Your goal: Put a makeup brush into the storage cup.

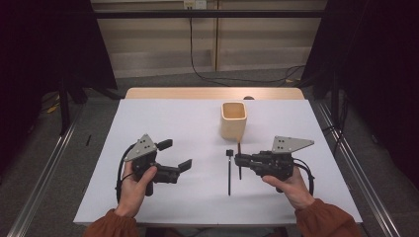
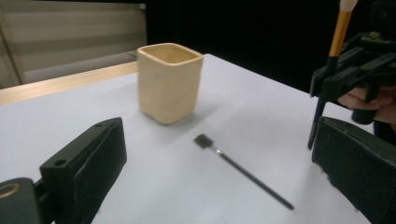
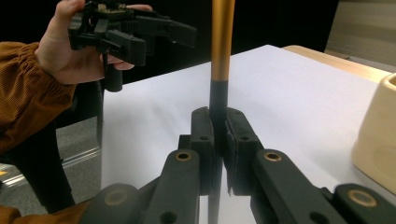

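A cream square cup stands upright at the back middle of the white table. In front of it lies a thin black brush, flat on the sheet. My right gripper is shut on a second brush, which has an orange handle with a black lower part and stands nearly upright just right of the lying brush. My left gripper is open at the front left, jaws wide with nothing between them, pointing toward the cup and the black brush.
The white sheet covers the table, and a strip of wood shows at its far edge. Dark curtains hang on both sides, with cables on the floor behind. The cup's wall is close on the right in the right gripper view.
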Action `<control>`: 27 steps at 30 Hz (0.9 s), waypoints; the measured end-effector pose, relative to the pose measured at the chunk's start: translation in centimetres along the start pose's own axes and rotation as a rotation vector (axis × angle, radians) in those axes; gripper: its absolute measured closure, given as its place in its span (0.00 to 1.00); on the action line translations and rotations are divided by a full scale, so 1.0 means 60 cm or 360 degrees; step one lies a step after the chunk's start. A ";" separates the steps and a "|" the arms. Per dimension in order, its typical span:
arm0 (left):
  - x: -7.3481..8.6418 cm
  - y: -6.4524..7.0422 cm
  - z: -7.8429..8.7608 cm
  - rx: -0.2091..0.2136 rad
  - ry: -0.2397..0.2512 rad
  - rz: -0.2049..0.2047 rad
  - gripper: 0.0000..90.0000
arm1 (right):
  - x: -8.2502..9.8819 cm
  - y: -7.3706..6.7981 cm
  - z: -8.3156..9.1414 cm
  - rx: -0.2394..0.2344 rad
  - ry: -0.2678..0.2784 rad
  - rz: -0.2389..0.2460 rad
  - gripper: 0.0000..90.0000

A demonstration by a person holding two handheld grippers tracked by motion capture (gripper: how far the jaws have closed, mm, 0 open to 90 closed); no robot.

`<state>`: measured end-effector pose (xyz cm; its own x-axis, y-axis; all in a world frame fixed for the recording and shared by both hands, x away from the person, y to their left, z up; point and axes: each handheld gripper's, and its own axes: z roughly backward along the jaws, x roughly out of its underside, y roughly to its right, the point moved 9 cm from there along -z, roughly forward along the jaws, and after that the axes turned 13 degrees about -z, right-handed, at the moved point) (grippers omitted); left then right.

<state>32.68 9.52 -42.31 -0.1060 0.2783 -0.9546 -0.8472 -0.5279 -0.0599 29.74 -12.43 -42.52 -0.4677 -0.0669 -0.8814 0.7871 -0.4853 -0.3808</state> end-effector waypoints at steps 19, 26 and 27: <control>0.064 -0.025 0.080 -0.0131 0.0006 0.0076 0.02 | -0.023 0.028 0.002 0.0065 0.0058 -0.0046 0.93; 0.076 -0.025 0.107 -0.0216 0.0008 0.0095 0.02 | -0.043 0.045 -0.004 0.0114 0.0057 -0.0037 0.93; 0.080 -0.026 0.111 -0.0233 -0.0002 0.0089 0.02 | -0.047 0.048 -0.005 0.0117 0.0061 -0.0039 0.93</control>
<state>30.04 17.04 -44.84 -0.1515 0.2459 -0.9574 -0.7551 -0.6538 -0.0485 33.44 -13.37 -41.24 -0.4694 -0.0215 -0.8827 0.7433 -0.5491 -0.3820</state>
